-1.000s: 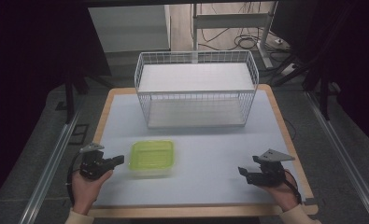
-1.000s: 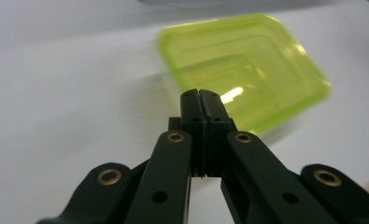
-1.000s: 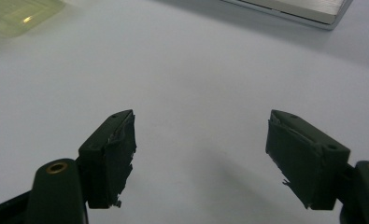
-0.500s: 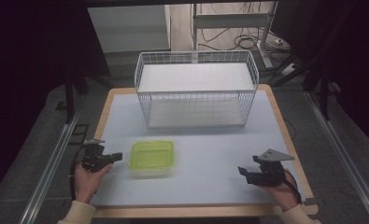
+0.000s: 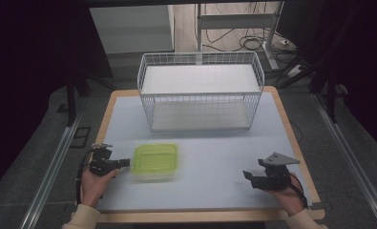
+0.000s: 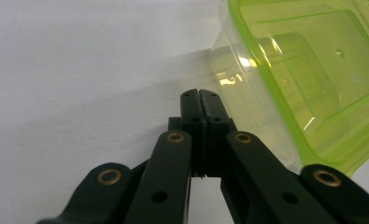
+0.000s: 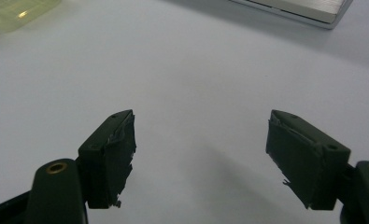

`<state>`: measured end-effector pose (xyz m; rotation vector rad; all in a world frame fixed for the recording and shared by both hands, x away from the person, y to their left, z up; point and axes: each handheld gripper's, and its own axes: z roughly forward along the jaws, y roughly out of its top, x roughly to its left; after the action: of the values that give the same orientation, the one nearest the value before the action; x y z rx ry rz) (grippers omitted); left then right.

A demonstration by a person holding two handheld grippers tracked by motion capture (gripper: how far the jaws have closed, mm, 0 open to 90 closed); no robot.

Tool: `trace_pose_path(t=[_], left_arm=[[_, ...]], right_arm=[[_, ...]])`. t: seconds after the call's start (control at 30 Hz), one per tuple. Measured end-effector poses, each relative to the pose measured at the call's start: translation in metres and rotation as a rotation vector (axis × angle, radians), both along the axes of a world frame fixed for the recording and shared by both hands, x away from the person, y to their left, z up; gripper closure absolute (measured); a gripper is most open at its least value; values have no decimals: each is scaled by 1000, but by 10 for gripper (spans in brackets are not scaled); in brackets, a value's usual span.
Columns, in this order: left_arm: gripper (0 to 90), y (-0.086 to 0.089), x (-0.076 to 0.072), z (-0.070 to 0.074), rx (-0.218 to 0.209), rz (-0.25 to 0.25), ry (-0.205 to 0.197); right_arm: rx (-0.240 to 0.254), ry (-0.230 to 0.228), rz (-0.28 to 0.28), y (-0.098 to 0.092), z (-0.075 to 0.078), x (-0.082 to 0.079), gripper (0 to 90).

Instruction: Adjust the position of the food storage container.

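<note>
The green container (image 5: pixel 155 161) lies on the table (image 5: pixel 210 148), in front of the wire basket (image 5: pixel 200 90). The left tool (image 5: pixel 123 162), its jaws closed together and empty, is just beside the container's left edge. The right tool (image 5: pixel 247 177) rests well apart, jaws wide.

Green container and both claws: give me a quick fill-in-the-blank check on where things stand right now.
1. The left claw has its jaws ____.
2. The right claw has its jaws ____, with nothing between them.
3. The green container sits on the table, nearer the ____ claw.
4. The white wire basket stands at the table's ____ edge.

Missing words: shut; open; left; far
</note>
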<state>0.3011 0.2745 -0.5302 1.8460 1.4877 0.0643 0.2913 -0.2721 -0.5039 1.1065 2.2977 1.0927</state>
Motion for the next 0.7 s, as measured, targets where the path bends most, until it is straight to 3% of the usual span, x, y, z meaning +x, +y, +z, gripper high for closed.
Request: trace_pose_path(t=[0.53, 0.7], left_arm=[[900, -15, 6, -7, -25, -56, 27], [900, -18, 7, -7, -18, -50, 28]], right_arm=[[-8, -2, 1, 1, -1, 0, 241], [-11, -3, 3, 1, -1, 0, 241]])
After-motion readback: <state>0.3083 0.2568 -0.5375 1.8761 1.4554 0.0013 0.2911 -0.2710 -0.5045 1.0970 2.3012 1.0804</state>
